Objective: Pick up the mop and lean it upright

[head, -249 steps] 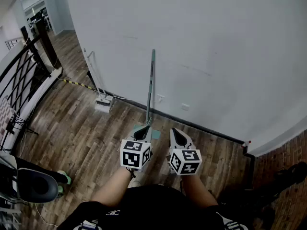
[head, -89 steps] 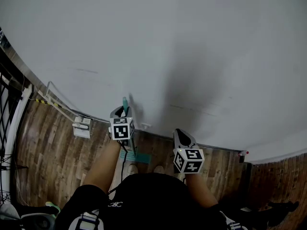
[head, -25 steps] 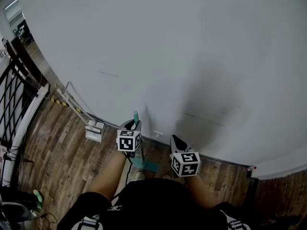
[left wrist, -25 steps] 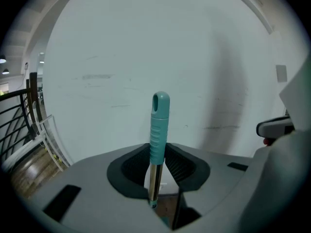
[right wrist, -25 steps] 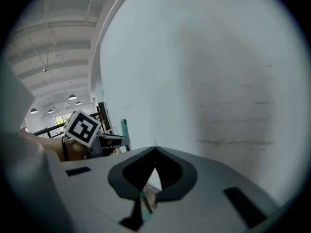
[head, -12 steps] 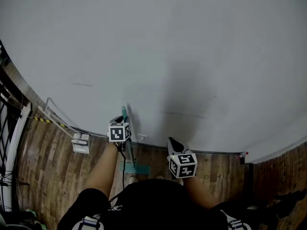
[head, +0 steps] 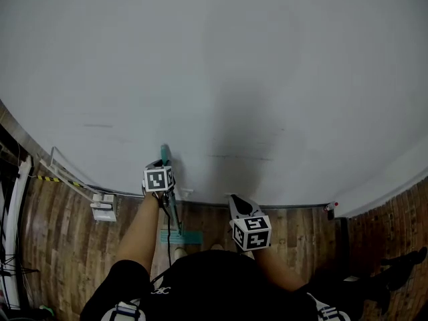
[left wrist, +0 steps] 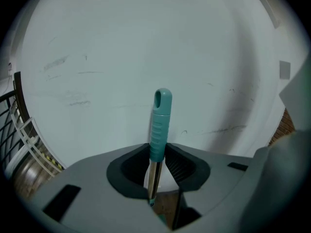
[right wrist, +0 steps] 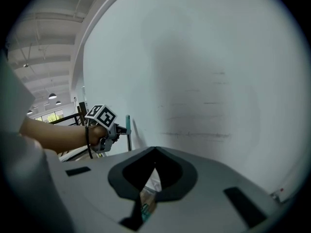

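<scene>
Head view shows the left gripper (head: pixel 162 162) clamped on the mop (head: pixel 172 209) just below the top of its handle. The mop stands near upright close to the wall (head: pixel 267 79), its teal head on the wood floor (head: pixel 60 246) by the person's feet. Left gripper view has the jaws part open, pads pressed on the handle where teal grip meets metal shaft. I can't tell if the tip touches the wall. The right gripper (head: pixel 235 199) hangs beside it, well apart from the mop, jaws closed on nothing.
</scene>
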Tool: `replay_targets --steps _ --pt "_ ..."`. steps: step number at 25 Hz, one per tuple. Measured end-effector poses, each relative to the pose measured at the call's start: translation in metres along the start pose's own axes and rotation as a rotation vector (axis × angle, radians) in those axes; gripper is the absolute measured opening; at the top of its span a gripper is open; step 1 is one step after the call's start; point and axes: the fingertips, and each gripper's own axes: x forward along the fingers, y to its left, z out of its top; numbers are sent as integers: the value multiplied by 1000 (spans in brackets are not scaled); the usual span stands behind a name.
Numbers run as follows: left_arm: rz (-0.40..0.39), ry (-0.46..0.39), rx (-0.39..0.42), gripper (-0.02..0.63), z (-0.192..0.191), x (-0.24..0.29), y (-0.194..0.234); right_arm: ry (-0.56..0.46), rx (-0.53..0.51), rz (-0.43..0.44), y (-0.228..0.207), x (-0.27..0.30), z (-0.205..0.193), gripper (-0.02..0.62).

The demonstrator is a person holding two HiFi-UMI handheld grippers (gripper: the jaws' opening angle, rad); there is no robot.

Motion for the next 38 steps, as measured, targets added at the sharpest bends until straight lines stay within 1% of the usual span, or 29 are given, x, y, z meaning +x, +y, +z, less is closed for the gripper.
replay_targets --steps 6,9,11,13,18,22,23,25,26,28,30,34,38 --pt "31 1 -5 100 2 9 -1 12 5 -11 -8 -2 -2 13" --pt "28 4 -4 100 0 14 -3 17 9 -11 -12 0 -2 12" --pt "23 -1 -18 103 -3 15 -3 18 9 -6 -12 2 -1 13" --pt "31 -26 -29 123 0 10 -1 17 6 4 -12 6 1 14" --pt "44 -58 -29 124 4 -9 0 21 9 39 -5 19 1 14" --pt "49 -92 1 123 12 -34 -1 7 2 83 9 33 8 12" --pt "52 -100 9 116 14 -41 -2 4 2 94 12 38 9 13" --pt "60 -118 21 64 17 -57 -2 1 1 115 20 45 11 14" --pt "68 -127 25 57 18 -65 -2 0 -2 126 24 48 13 12" --pt "91 -135 19 27 17 -82 0 -2 -9 150 33 53 17 13" --pt "111 -124 5 0 10 -97 3 -1 -15 174 42 60 19 12" --pt "104 -130 -6 0 -3 -126 -1 3 -25 217 61 72 21 12" --pt "95 -151 -22 0 -8 -151 -4 -30 -25 244 82 79 29 12"
